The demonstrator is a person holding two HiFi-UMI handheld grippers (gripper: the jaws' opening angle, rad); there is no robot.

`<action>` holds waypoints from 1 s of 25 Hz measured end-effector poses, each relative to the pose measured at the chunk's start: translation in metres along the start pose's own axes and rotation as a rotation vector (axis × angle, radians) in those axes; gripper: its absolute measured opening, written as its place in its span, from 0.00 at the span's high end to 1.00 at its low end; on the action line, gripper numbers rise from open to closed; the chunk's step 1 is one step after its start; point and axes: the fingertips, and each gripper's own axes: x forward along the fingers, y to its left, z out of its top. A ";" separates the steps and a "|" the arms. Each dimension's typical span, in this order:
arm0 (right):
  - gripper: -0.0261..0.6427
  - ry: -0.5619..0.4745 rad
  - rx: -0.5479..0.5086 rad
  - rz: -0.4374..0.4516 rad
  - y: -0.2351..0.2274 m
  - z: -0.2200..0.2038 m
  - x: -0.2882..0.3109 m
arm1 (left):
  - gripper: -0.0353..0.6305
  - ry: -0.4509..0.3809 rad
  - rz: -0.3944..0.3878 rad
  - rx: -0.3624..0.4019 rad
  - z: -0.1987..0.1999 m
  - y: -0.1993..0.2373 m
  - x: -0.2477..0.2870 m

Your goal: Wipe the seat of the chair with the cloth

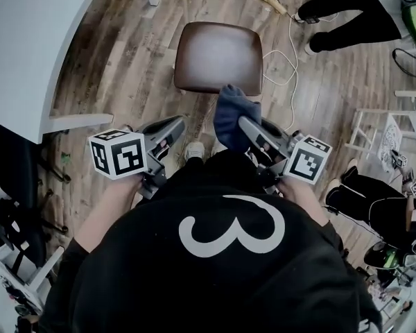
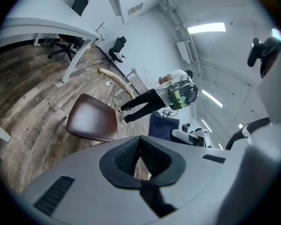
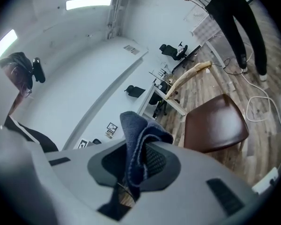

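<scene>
Seen from above, the right gripper [image 1: 244, 125] clamps a soft, crumpled dark-blue cloth [image 1: 232, 109] just over the near edge of the glossy brown, rounded-square seat [image 1: 218, 54]. In the left gripper view, the left gripper [image 2: 139, 146] has its ribbed pads pressed together, holding nothing. In the right gripper view, the cloth bunches upward between the clenched jaws.

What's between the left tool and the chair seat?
Just bare wood floor, seen in the head view, between the left tool and the chair seat. The cloth sits in the right tool, off that line.
</scene>
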 end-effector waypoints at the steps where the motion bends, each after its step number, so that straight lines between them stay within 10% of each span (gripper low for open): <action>1: 0.88 0.003 0.001 -0.008 -0.007 0.004 0.005 | 0.93 0.009 0.009 -0.003 0.001 0.006 0.004; 16: 0.88 0.155 0.152 -0.109 -0.145 0.031 0.085 | 0.93 0.061 0.160 -0.102 0.052 0.103 0.085; 25: 0.88 0.398 0.068 -0.240 -0.242 -0.003 0.122 | 0.93 0.110 0.227 -0.200 0.045 0.169 0.137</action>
